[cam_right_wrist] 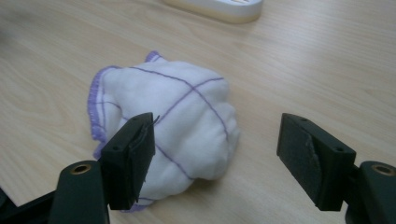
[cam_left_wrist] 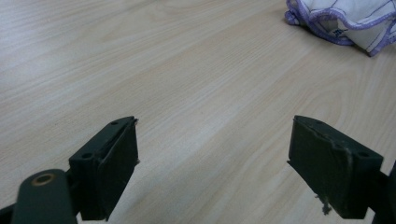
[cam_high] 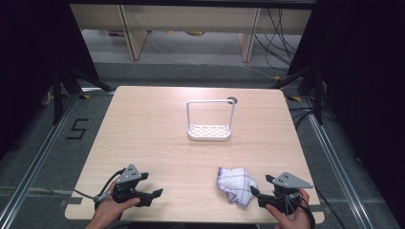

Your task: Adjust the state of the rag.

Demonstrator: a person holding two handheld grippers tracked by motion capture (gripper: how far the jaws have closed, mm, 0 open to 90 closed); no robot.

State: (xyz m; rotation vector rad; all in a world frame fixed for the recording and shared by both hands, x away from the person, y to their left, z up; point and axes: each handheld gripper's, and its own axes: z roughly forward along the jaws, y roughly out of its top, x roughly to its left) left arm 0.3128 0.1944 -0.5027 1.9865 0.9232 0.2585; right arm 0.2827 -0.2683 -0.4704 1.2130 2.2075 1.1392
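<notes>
- The crumpled white cloth with purple stitched lines (cam_right_wrist: 173,126) lies on the pale wooden worktop (cam_high: 157,143), just ahead of the right tool (cam_right_wrist: 217,149).
- Right tool's jaws stand wide, gripping nothing.
- Left tool (cam_left_wrist: 212,168) gapes wide, well apart from the cloth.

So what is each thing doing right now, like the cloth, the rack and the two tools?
cloth: crumpled in a heap on the table, not held
rack: upright, tray empty, nothing hung on its handle
left tool: open, nothing between its jaws
right tool: open, just beside the cloth, not gripping it
</notes>
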